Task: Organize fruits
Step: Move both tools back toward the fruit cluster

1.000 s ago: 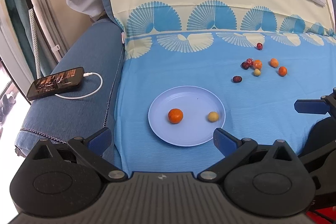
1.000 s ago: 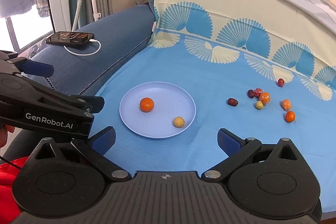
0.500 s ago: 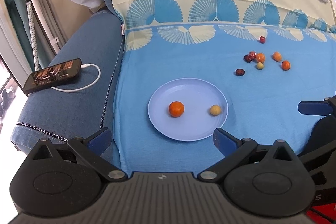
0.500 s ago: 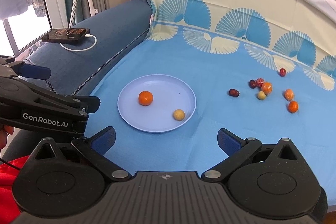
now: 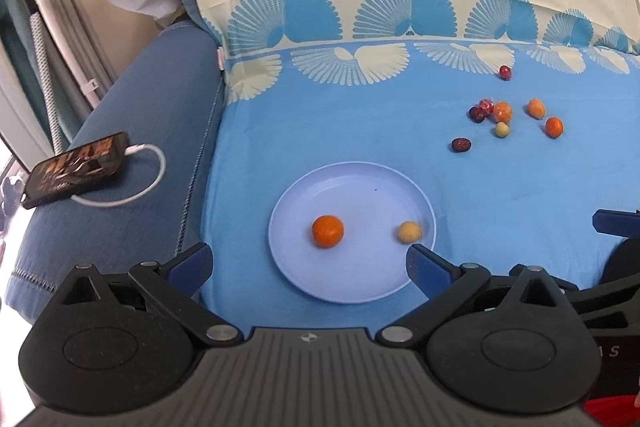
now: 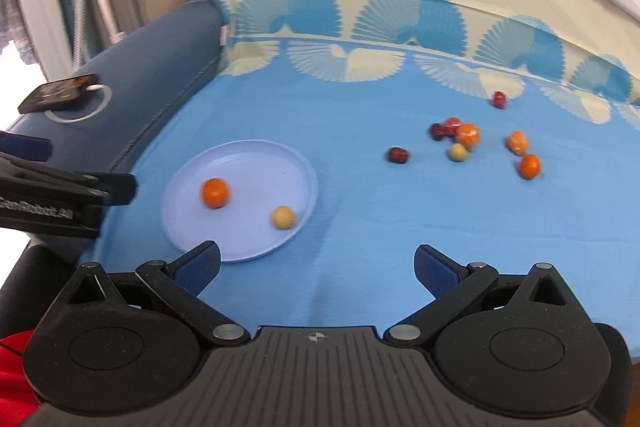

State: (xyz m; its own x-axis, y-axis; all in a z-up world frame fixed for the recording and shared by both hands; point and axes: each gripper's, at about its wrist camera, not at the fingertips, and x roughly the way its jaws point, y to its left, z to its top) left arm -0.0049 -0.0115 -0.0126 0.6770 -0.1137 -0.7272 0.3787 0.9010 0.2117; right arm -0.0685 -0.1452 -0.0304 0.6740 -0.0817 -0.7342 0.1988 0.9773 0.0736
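A pale blue plate (image 5: 360,183) (image 6: 248,159) lies on the blue sheet, holding an orange fruit (image 5: 327,231) (image 6: 215,192) and a small yellow fruit (image 5: 409,231) (image 6: 283,217). Several loose fruits sit farther right: orange ones (image 5: 554,127) (image 6: 529,166), a yellow one (image 5: 501,129) (image 6: 458,151), dark red ones (image 5: 460,145) (image 6: 398,155). My left gripper (image 5: 308,265) hovers open over the plate's near edge. My right gripper (image 6: 316,265) hangs open above bare sheet, right of the plate, well short of the loose fruits.
A phone (image 5: 76,169) on a white cable (image 5: 136,187) rests on the blue sofa arm at the left. The sheet's fan-patterned backrest (image 5: 400,15) rises behind the fruits. A white stand (image 5: 40,39) is at far left.
Both grippers have moved forward and lower toward the sheet; the right one has swung rightward, so the plate now sits at its left. Fruits have not moved. Both stay open.
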